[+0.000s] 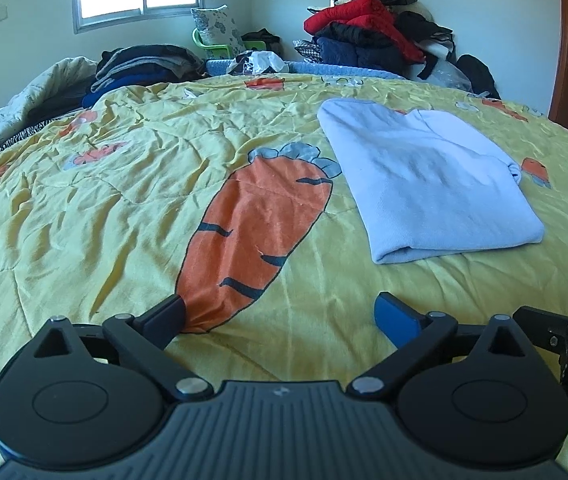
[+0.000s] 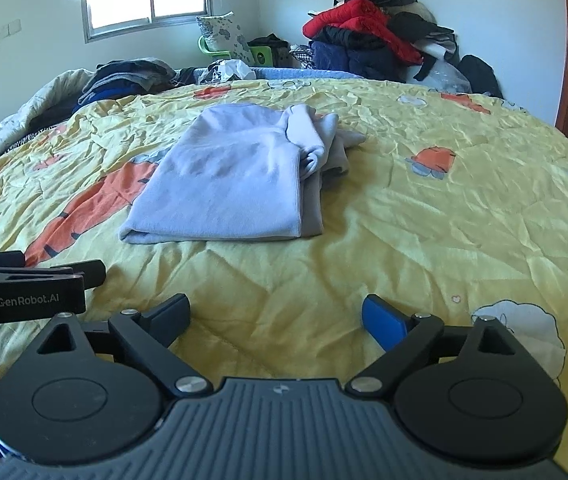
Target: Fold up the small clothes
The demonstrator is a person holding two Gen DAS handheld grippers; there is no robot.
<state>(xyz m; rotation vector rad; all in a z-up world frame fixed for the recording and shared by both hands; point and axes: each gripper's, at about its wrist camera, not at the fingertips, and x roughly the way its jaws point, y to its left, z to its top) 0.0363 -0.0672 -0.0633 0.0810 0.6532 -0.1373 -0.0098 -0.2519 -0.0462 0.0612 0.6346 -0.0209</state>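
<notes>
- Right wrist view: a pale blue garment (image 2: 227,184) lies folded into a rough oblong on the yellow bed cover (image 2: 424,240), with a rounded fold along its near edge and a bunched sleeve or cuff spilling out at its far right corner.
- Left wrist view shows the same garment (image 1: 428,184) flatter and neater, right of a large printed orange carrot (image 1: 255,236); only a small knot of cloth shows at its right edge.
- What kind of garment it is cannot be told; the layers beneath the top fold are hidden, and a greyer strip along its right side in the right wrist view may be a lower layer or shadow.
- Its long axis runs from the near edge of the bed away toward the far wall, leaning a little to the left in the left wrist view and a little to the right in the right wrist view.
- Left gripper (image 1: 279,316) is spread wide, empty, above the cover and well short of the garment.
- Right gripper (image 2: 275,318) is likewise spread wide and holds nothing, near the bed's front edge.
- Beyond the bed, a heap of dark and red clothes (image 2: 368,32) rises against the wall, and a lower stack of dark clothes (image 2: 123,78) sits at the far left, under a window (image 2: 147,4).
</notes>
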